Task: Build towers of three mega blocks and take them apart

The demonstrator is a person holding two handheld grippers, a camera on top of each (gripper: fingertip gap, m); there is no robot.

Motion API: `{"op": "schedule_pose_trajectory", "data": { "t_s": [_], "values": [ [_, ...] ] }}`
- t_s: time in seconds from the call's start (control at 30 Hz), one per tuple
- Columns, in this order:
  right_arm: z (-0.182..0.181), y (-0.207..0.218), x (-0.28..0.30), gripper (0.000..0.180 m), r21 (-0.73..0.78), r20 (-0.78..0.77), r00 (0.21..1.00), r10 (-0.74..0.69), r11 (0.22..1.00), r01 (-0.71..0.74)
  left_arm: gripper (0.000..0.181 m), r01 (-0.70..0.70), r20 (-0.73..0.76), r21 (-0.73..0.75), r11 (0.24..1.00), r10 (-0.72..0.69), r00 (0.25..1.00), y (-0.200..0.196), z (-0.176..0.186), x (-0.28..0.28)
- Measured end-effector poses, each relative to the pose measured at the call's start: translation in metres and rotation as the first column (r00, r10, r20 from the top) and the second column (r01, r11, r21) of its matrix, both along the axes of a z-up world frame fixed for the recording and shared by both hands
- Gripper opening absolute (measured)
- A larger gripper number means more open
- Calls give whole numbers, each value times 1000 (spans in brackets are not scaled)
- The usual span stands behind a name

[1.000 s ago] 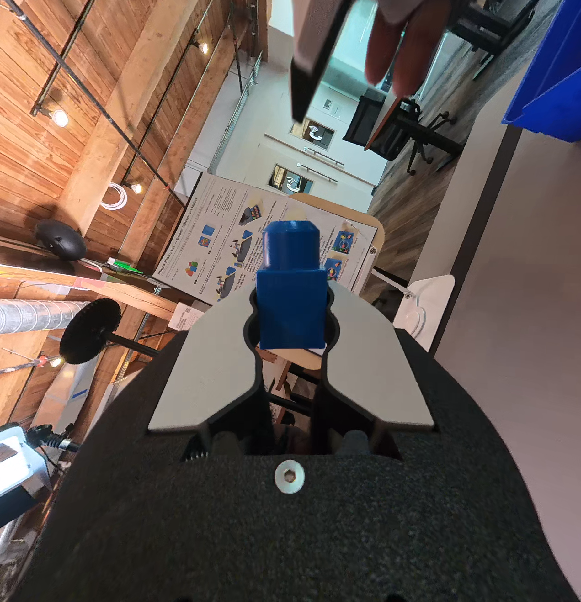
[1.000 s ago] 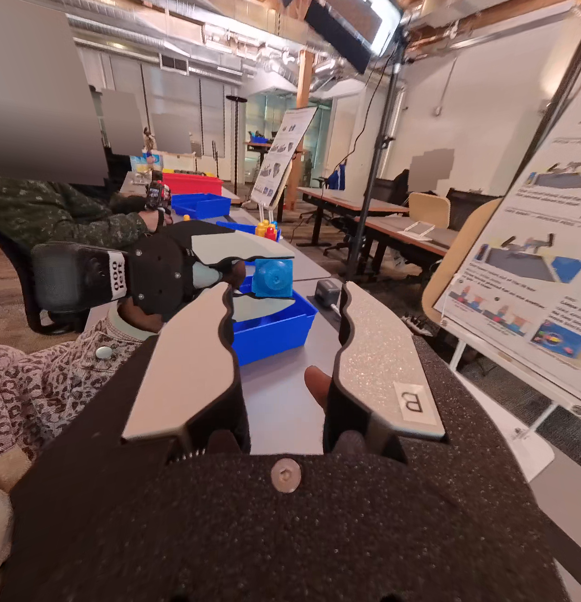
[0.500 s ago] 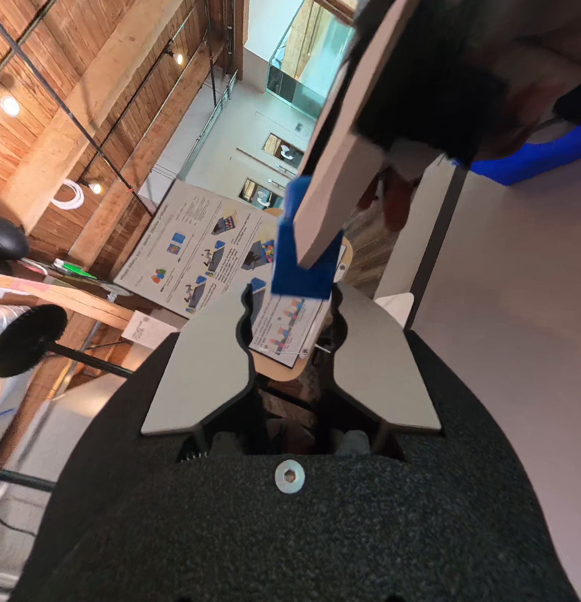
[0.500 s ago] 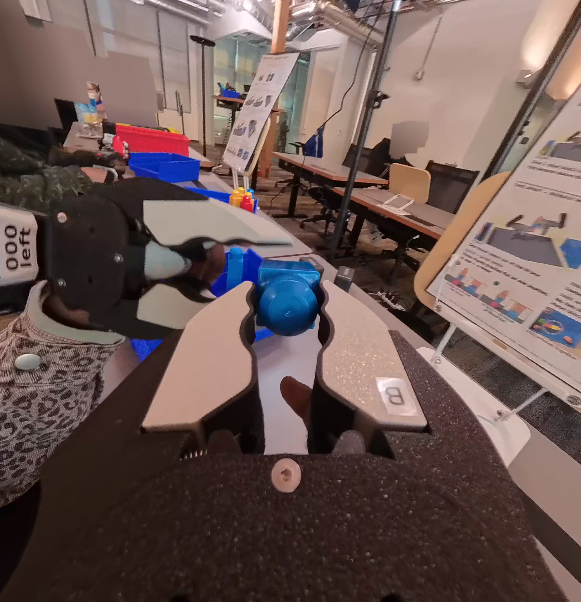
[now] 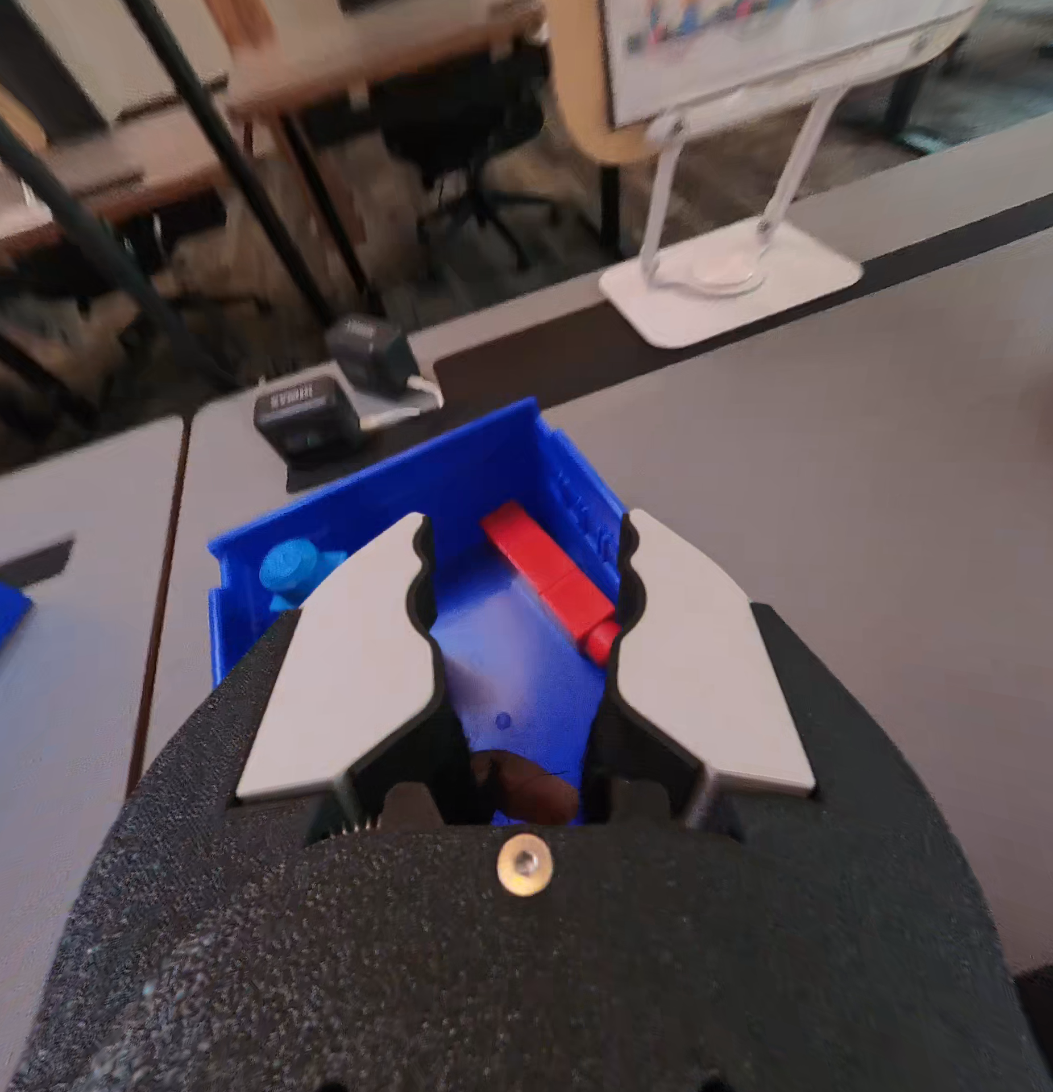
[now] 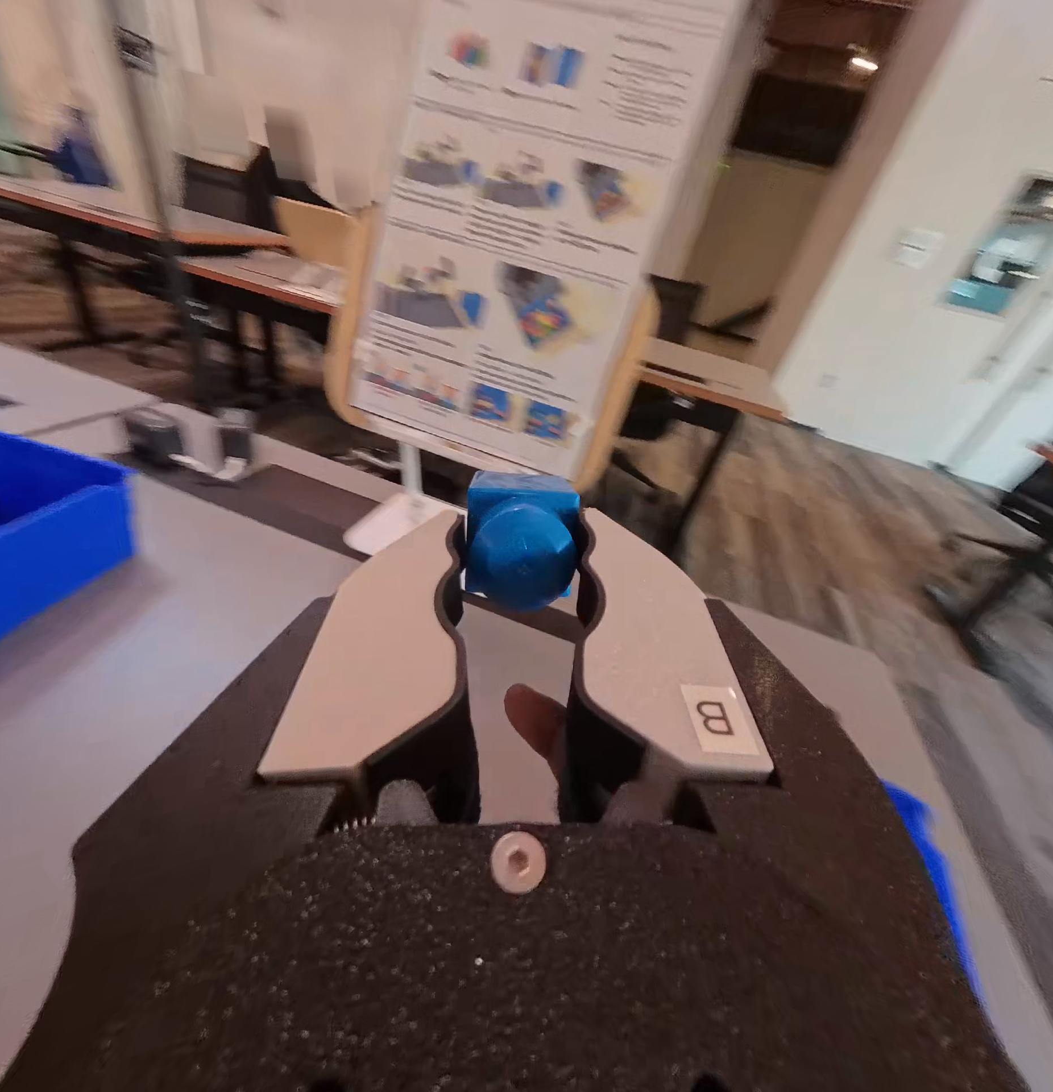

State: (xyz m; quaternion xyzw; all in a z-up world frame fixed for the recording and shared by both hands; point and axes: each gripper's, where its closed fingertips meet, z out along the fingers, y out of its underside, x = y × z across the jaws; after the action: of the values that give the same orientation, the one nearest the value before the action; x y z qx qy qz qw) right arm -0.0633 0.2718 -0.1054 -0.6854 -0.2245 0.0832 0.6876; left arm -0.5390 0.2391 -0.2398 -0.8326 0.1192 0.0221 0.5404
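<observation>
Left wrist view: left gripper point(image 5: 523, 572), fingers wide apart and empty, above blue bin point(image 5: 429, 473) holding red block point(image 5: 548, 576). Right gripper point(image 6: 519, 552) clamps 1 blue block point(image 6: 521, 549).

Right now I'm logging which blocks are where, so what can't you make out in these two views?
- Left wrist view: the light blue block in the blue bin is half hidden by the left tool.
- Same view: the red block is partly hidden; the bin's near end is covered.
- Right wrist view: the blue block in the right tool hides its far side.
- The poster is blurred.
</observation>
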Motion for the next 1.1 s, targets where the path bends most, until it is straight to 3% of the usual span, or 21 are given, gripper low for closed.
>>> {"op": "schedule_pose_trajectory", "data": {
  "t_s": [0.03,0.2,0.3,0.37,0.6,0.8,0.97,1.1],
  "values": [
    [-4,2,22,34,-14,12,996,-89,996,89,58,-30,22,-33,999,31,999,6,-12,-7],
    [-34,3,125,34,-107,120,876,-468,871,480,59,-20,238,-152,988,56,970,38,-66,-2],
    [-57,3,165,35,-174,162,802,-575,783,597,59,-46,300,-263,964,127,945,50,-98,0],
    [-72,4,184,35,-212,200,761,-617,731,648,60,-81,256,-332,940,173,951,52,-118,-3],
    [-108,11,212,35,-299,250,720,-647,656,693,60,-154,143,-426,892,234,962,55,-148,-10],
    [-154,29,226,35,-407,273,722,-635,604,685,73,-177,135,-438,881,259,956,53,-151,-17],
    [-210,22,233,35,-585,374,731,-571,466,664,47,-111,172,-468,877,214,962,46,-151,-9],
    [-244,3,216,35,-741,395,809,-435,370,561,38,-88,184,-477,874,198,963,45,-151,-5]
  ]
}}
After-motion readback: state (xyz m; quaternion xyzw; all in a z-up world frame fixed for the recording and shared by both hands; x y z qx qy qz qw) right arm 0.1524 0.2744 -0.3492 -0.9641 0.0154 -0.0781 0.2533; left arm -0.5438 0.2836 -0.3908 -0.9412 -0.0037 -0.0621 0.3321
